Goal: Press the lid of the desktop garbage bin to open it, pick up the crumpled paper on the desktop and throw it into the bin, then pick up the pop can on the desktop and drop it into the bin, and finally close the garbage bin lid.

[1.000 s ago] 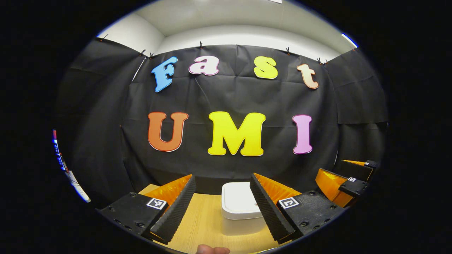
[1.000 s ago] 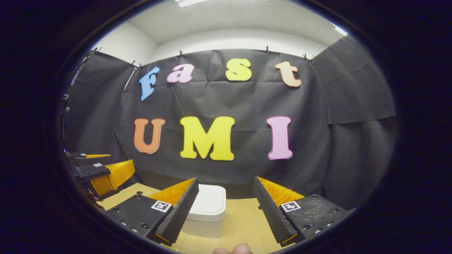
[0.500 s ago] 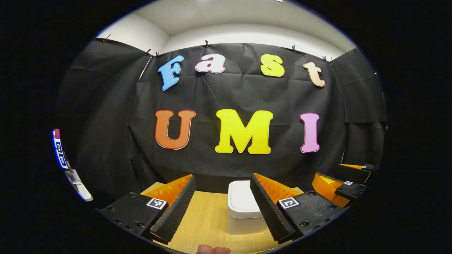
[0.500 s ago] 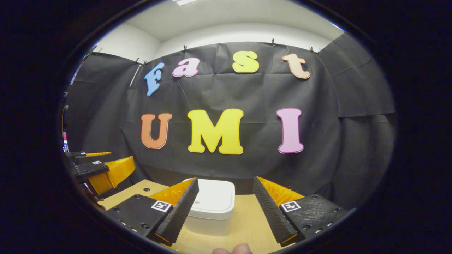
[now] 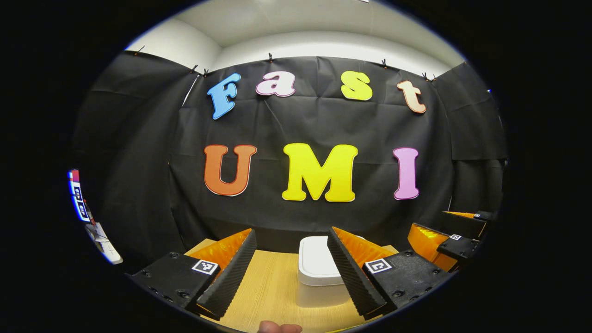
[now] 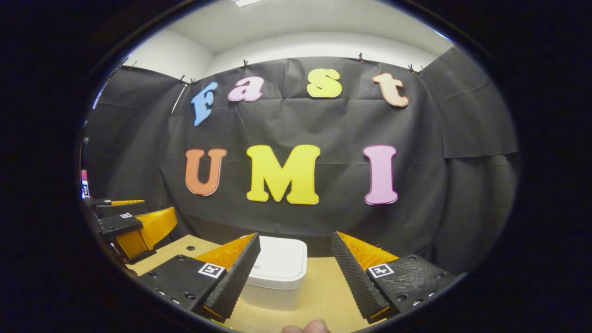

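Tools (image 5: 292, 270) (image 6: 293, 273) spread, bin (image 6: 277, 268) lid down between.

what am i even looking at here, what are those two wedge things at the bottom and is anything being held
There is no robot here. A person holds a two-finger gripper in each hand, and a fisheye camera rides on each, looking forward along its fingers. The wedges at the bottom are those fingers.

In the left gripper view, the left gripper is open and holds nothing. The right gripper shows farther off at that picture's right edge. In the right gripper view, the right gripper is likewise open and holds nothing.

Ahead on the wooden desktop stands a white garbage bin with its lid closed. Behind it hangs the booth's black cloth wall.
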`<state>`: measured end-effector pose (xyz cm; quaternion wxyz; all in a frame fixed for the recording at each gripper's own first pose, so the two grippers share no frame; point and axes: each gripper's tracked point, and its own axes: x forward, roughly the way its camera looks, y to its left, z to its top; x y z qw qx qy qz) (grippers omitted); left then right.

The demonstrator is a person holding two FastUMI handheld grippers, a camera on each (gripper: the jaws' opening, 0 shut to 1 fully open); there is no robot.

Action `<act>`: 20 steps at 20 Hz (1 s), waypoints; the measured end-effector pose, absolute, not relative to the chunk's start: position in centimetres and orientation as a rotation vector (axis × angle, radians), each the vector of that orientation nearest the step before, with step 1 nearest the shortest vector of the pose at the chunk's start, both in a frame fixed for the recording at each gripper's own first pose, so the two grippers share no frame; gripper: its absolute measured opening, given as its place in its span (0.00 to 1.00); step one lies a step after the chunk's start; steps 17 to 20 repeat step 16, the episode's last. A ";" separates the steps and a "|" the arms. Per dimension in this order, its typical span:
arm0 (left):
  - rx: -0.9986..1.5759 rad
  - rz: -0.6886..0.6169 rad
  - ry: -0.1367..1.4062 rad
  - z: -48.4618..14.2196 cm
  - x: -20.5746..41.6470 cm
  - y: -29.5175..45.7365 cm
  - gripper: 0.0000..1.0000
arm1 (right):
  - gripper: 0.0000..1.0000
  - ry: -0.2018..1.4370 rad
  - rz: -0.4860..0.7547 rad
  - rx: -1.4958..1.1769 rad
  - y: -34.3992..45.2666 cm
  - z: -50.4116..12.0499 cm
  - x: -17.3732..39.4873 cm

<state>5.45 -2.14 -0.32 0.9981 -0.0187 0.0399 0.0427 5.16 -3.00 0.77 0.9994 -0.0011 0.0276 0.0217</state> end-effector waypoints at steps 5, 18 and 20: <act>-0.038 0.079 0.075 -0.2 5.3 -2.1 0.99 | 0.96 0.052 0.045 0.007 -2.9 0.9 5.0; -0.042 0.082 0.076 -0.5 5.1 -1.5 0.99 | 0.96 0.055 0.046 0.015 -2.1 0.8 5.0; -0.042 0.082 0.076 -0.5 5.1 -1.5 0.99 | 0.96 0.055 0.046 0.015 -2.1 0.8 5.0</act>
